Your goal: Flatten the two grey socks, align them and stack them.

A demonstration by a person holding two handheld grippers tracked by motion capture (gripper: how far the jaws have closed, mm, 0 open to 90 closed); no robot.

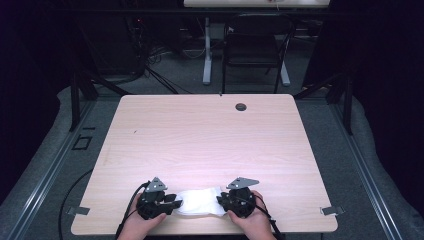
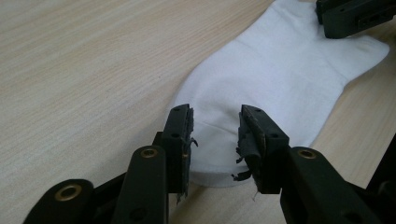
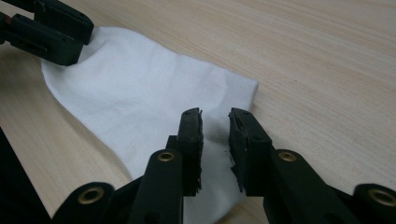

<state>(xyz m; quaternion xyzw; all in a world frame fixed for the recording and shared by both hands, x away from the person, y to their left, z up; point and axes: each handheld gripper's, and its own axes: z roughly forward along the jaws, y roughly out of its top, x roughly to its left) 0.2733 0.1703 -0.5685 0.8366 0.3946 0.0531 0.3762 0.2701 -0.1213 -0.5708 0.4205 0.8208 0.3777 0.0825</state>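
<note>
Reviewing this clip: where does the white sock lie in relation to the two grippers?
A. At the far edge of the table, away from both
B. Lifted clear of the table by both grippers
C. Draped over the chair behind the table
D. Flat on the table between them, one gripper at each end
D: the white sock lies flat on the table, with the left gripper at one end and the right gripper at the other, jaws apart over the fabric.

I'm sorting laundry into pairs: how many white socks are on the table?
1. A single white fabric sock lies flat near the front edge of the light wooden table, between the two black grippers. A second could be hidden beneath it; I cannot tell.
</note>
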